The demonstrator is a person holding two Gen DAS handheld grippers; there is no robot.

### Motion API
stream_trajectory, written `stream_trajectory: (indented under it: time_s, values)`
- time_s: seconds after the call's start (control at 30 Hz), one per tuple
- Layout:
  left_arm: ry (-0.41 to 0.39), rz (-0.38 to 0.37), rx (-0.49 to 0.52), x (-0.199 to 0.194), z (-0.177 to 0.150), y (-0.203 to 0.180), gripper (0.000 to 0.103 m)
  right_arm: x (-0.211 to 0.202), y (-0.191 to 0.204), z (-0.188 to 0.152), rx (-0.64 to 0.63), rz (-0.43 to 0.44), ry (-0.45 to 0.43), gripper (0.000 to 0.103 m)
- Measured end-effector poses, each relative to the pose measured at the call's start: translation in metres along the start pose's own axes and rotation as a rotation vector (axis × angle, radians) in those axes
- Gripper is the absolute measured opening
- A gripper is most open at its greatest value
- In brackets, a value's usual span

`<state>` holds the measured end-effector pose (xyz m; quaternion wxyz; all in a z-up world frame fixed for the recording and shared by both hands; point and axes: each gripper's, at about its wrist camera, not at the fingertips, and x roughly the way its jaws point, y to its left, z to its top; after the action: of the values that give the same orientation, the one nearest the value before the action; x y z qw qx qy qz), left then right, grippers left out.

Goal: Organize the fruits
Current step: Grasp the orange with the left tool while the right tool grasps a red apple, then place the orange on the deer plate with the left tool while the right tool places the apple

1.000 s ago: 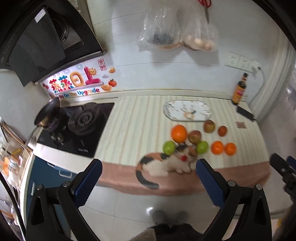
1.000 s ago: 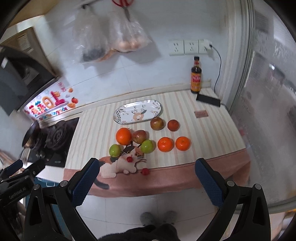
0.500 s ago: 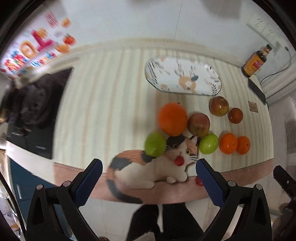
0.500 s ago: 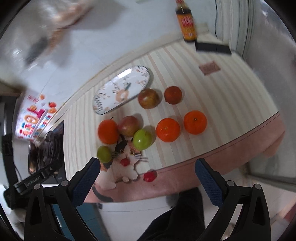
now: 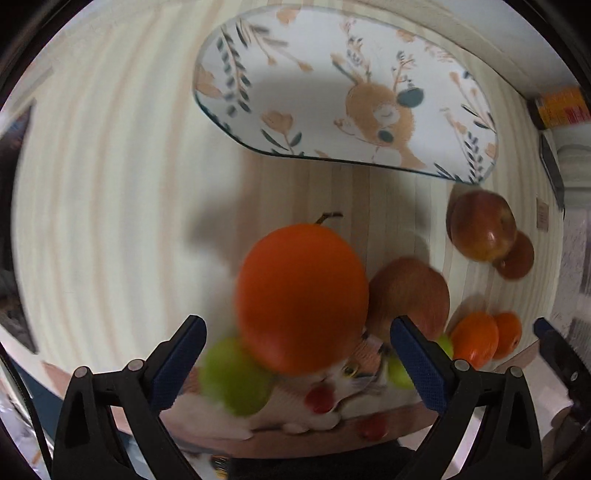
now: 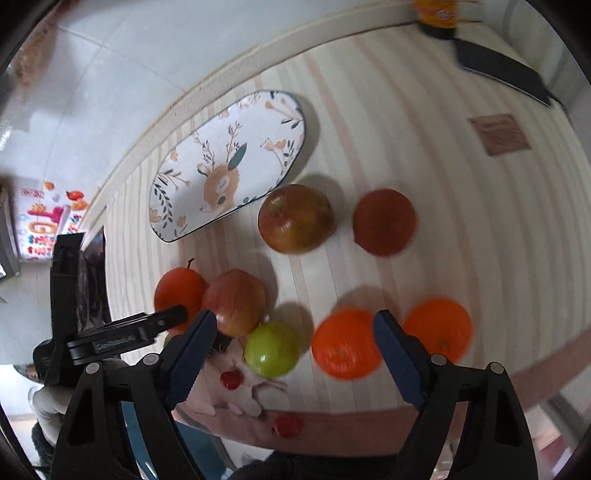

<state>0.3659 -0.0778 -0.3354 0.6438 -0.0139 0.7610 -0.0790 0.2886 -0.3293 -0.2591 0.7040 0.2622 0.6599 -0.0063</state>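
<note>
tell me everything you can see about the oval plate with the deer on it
The oval plate is white with a thin dark rim, glossy like glazed ceramic. A cartoon deer sits at its centre, with leafy sprigs and peach flowers around the edge. It lies flat on the striped countertop near the back wall, with nothing on it. The nearest fruit, a red-green apple, sits just off its rim; contact is unclear.

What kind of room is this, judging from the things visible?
Most likely a home kitchen: a striped beige countertop against a white tiled wall, an oval deer-patterned ceramic plate, loose fruit such as a large orange fruit, and a dark sauce bottle.
</note>
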Motion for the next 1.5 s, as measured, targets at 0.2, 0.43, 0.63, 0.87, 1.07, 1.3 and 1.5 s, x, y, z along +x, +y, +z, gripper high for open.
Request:
stream_trajectory:
  time_s: [0.2,0.43,0.63,0.87,1.07,1.3,1.5]
  values:
    - [-0.083,-0.062,-0.116,-0.009,0.005,0.023,0.074,0.028,0.014,0.031,-0.066,-0.007,0.051,0.084]
    - [-0.104,0.031,-0.120,-0.019,0.005,0.049,0.075,0.052,0.035,0.063,-0.153,-0.075,0.076,0.076]
    - [-0.059,0.067,-0.074,-0.014,0.024,0.046,0.076,0.077,0.041,0.075,-0.211,-0.219,0.120,0.074]
    - [-0.080,0.055,-0.096,-0.011,0.023,0.057,0.074,0.090,0.043,0.078,-0.228,-0.263,0.160,0.069]
    - [-0.109,0.061,-0.078,-0.015,0.004,0.048,0.073,0.092,0.049,0.070,-0.237,-0.261,0.148,0.067]
    - [-0.184,-0.008,-0.036,-0.064,0.000,0.018,0.073,0.058,0.058,0.053,-0.219,-0.162,0.107,0.067]
    - [-0.235,-0.085,-0.012,-0.109,0.044,-0.008,0.073,0.020,0.088,0.071,-0.249,-0.097,0.025,0.067]
